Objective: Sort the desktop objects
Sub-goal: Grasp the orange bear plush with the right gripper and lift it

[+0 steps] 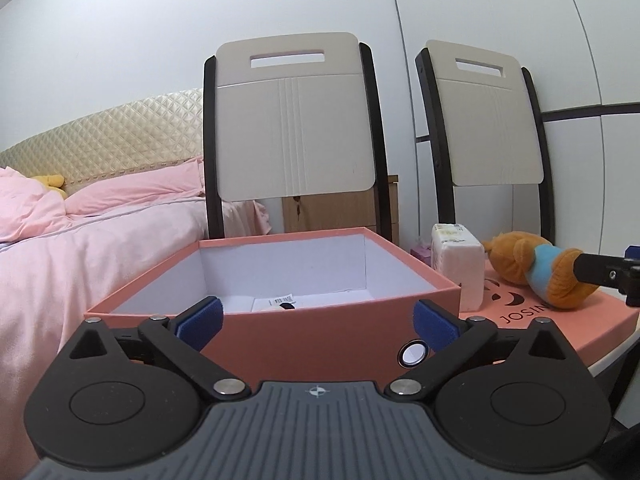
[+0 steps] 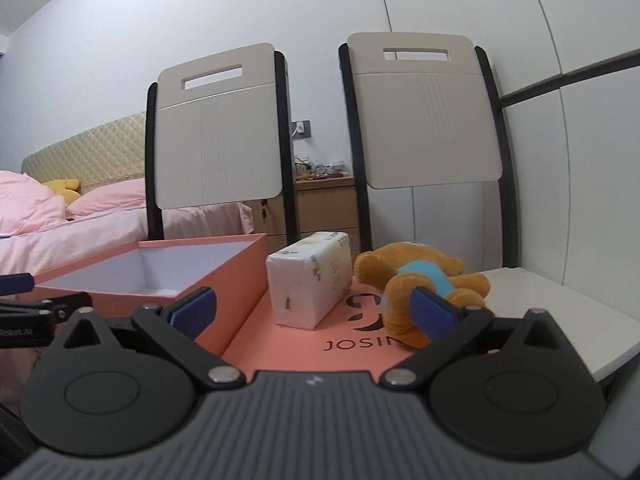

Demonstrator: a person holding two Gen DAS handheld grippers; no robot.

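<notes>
Bedroom surroundings frame the work: a bed with pink bedding [image 1: 100,232] to the left and two folding chairs [image 2: 218,136] against the wall, with a white table [image 2: 560,320] in front carrying a pink lid [image 2: 320,336] printed with lettering. On that lid sit a white tissue pack [image 2: 308,280] and, just beside it on the right, a plush bear [image 2: 416,280] lying on its side, its long axis running roughly left to right across the view. Left of both stands the open pink box [image 1: 280,320], with what looks like a label on its floor and something small and dark I cannot make out. The left gripper [image 1: 316,320] faces the box's near wall, jaws spread wide and empty. The right gripper [image 2: 312,310] is likewise wide and holds nothing — its right pad overlaps the bear's lower half in view, though I cannot tell whether it touches. By my reading the right hand is the nearer one to bear and pack, and either would travel leftward into the box.
</notes>
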